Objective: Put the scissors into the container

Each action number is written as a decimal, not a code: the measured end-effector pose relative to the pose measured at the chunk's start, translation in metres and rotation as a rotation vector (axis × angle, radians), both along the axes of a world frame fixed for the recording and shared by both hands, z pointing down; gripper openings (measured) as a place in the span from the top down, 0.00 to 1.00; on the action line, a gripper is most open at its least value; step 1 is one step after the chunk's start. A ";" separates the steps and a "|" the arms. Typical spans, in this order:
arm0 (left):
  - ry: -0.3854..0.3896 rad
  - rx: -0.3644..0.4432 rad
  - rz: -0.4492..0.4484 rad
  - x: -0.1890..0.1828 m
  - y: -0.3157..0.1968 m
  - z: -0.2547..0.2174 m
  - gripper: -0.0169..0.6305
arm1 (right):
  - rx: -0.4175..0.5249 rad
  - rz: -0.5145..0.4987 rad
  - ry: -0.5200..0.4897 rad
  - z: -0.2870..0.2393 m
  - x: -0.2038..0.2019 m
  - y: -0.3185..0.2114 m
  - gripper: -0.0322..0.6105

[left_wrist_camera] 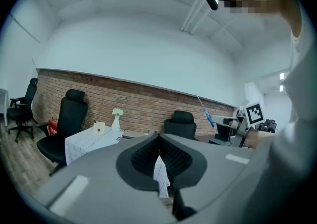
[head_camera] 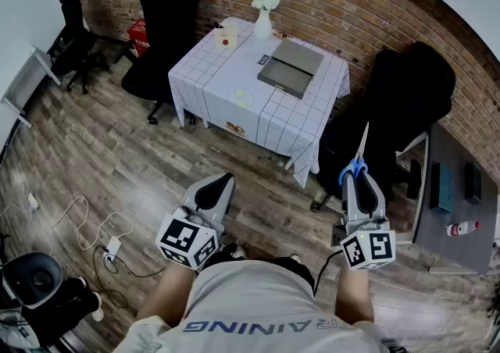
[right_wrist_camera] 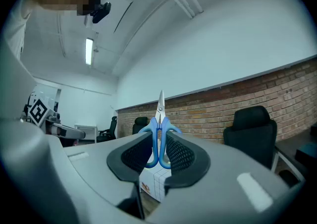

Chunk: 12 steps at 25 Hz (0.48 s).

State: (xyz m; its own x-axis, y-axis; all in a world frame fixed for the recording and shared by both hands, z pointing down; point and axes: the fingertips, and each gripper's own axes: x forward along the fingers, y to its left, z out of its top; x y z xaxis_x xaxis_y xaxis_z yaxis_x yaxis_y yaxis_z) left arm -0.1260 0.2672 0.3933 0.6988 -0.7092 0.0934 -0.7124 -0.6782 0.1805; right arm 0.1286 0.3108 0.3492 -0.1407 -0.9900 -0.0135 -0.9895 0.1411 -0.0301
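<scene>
Blue-handled scissors (head_camera: 355,165) stand between the jaws of my right gripper (head_camera: 359,181), blades pointing up and away from me. In the right gripper view the pads press on both handle loops of the scissors (right_wrist_camera: 159,136), so the right gripper (right_wrist_camera: 158,144) is shut on them. My left gripper (head_camera: 216,190) hangs at waist height to the left, its jaws together with nothing between them (left_wrist_camera: 159,161). The grey container (head_camera: 291,67) lies open on the far table with the white checked cloth (head_camera: 226,86), well ahead of both grippers.
A white vase with flowers (head_camera: 264,19) and a small card (head_camera: 226,36) stand on the table. Black office chairs (head_camera: 166,23) (head_camera: 406,94) flank it. A grey desk (head_camera: 457,203) with a bottle is at the right. Cables (head_camera: 94,226) lie on the wooden floor at left.
</scene>
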 end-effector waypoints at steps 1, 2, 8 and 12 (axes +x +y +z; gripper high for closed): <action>-0.001 -0.001 0.004 0.001 0.000 0.001 0.97 | 0.000 0.001 -0.001 0.001 0.000 -0.001 0.79; -0.002 -0.001 0.009 0.002 0.000 0.002 0.97 | -0.001 0.001 -0.002 0.002 -0.001 -0.001 0.79; -0.001 -0.004 0.024 0.002 0.001 0.005 0.97 | -0.006 0.003 0.000 0.006 -0.007 -0.003 0.79; 0.001 -0.004 0.019 -0.004 -0.001 0.004 0.97 | -0.007 0.006 -0.001 0.006 -0.010 -0.004 0.79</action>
